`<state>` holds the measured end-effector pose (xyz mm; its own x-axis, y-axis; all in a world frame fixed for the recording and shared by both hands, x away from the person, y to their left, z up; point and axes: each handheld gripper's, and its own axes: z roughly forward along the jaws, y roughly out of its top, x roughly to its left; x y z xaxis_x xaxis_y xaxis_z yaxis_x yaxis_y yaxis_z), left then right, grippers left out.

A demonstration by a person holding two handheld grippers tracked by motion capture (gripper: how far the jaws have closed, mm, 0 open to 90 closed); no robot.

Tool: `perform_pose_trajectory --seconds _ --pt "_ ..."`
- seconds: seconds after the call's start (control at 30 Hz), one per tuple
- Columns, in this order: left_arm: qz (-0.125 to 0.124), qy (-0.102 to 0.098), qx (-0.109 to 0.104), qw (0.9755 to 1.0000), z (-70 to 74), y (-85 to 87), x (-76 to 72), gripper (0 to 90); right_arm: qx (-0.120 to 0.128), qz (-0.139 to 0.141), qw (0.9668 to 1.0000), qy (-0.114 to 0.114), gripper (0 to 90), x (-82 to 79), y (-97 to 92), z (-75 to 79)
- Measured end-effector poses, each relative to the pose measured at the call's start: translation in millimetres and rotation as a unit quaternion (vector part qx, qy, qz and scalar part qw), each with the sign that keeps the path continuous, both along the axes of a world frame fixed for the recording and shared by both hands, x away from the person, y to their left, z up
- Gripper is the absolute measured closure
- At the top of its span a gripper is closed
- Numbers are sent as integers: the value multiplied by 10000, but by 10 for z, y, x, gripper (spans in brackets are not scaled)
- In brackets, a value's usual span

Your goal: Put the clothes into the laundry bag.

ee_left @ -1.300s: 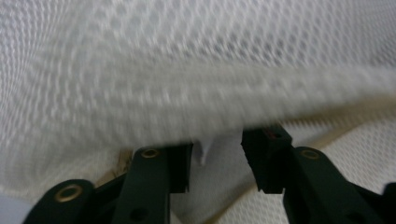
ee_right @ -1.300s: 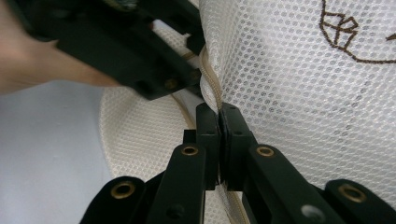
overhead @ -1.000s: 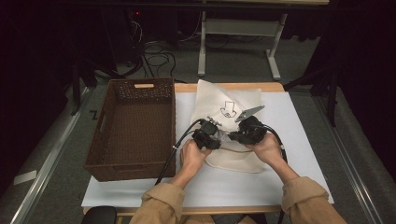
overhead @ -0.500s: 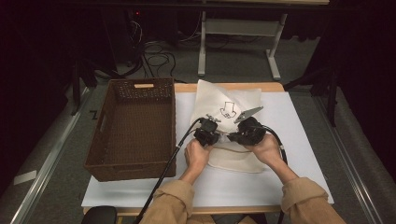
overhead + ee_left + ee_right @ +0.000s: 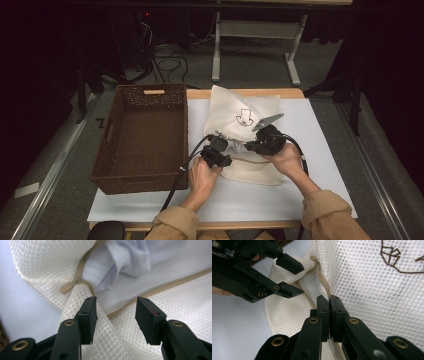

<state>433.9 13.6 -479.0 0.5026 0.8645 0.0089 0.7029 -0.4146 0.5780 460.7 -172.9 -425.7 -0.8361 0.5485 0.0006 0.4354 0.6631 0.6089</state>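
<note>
The mesh bag (image 5: 243, 131) lies mid-desk, right of the basket (image 5: 141, 136), its zip part open with white cloth (image 5: 130, 257) inside. The right gripper (image 5: 329, 300) has its fingers pressed together on the zip tape (image 5: 323, 282), holding that edge taut. The left gripper (image 5: 116, 308) has just been opening; its fingers (image 5: 89, 312) stand spread over the lower mesh flap, pinching nothing. To do this well, I judge it should take the zip pull (image 5: 66, 287) squarely and draw along the tape while the right hand holds steady. Both hands meet over the bag, wrists angled inward.
</note>
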Motion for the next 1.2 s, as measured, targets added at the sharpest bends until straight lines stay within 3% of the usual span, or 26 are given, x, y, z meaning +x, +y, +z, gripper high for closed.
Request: perform_pose_trajectory --seconds 0.17,0.4,0.53,0.63,0.77,0.87,0.97,1.1,1.2 --pt "148 266 286 9991 -40 12 28 546 27 -39 10000 14 883 -5 -28 19" --pt "-55 633 656 9958 -88 -27 -37 720 87 -45 9999 40 882 -3 -55 28" --pt "-138 756 718 9945 -85 -31 -72 840 94 39 9999 51 880 -2 -70 38" --pt "-195 865 740 9933 -77 -30 -112 870 157 32 9999 62 880 -24 -83 66" --pt "-312 1168 479 9915 -44 30 -197 875 224 117 9997 6 880 -63 -100 108" --pt "-360 947 394 9941 12 44 -328 848 220 181 9996 22 880 -100 -92 120" --pt "-392 661 235 9968 93 28 -397 666 161 247 9996 53 879 -121 -61 109" --pt "-275 184 311 9990 211 -2 -363 571 20 319 9994 93 877 -122 -21 77" --pt "-97 243 500 9984 177 -6 -245 521 9 357 9993 94 877 -112 -14 56"
